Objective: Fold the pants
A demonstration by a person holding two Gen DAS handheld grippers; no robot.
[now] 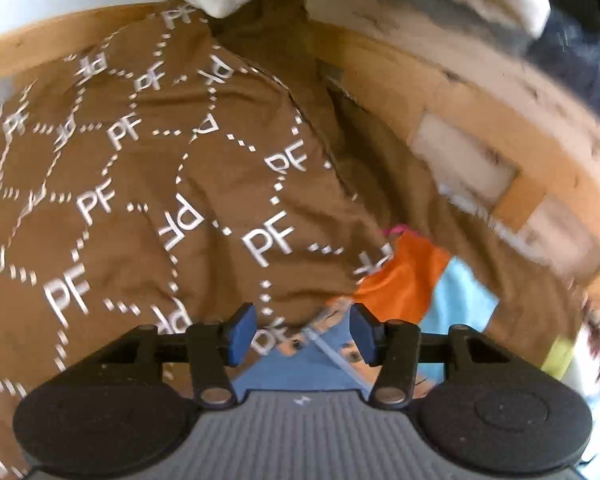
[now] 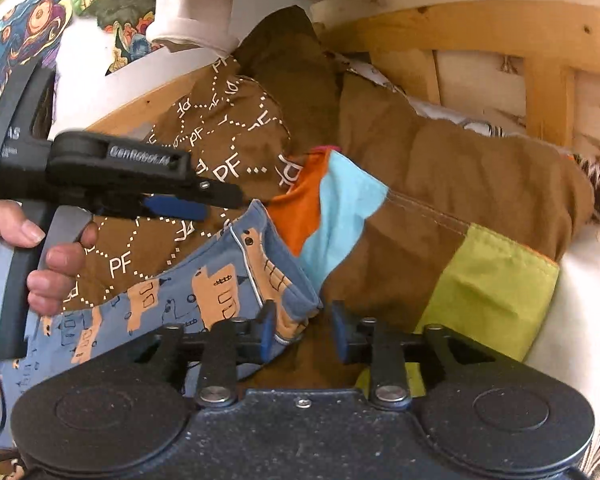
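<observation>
While the brown pants (image 2: pixel 440 184) are lying bunched across the bed beside its wooden frame (image 2: pixel 460 32), both tongs are standing released. The left gripper (image 1: pixel 304 334) is hovering with parted pads over the printed brown cloth, nothing pinched. The right gripper (image 2: pixel 304 332) is gaping at a blue patterned garment (image 2: pixel 204 292), whose hem is brushing one pad. A hand (image 2: pixel 32 264) is gripping the left tool's handle.
</observation>
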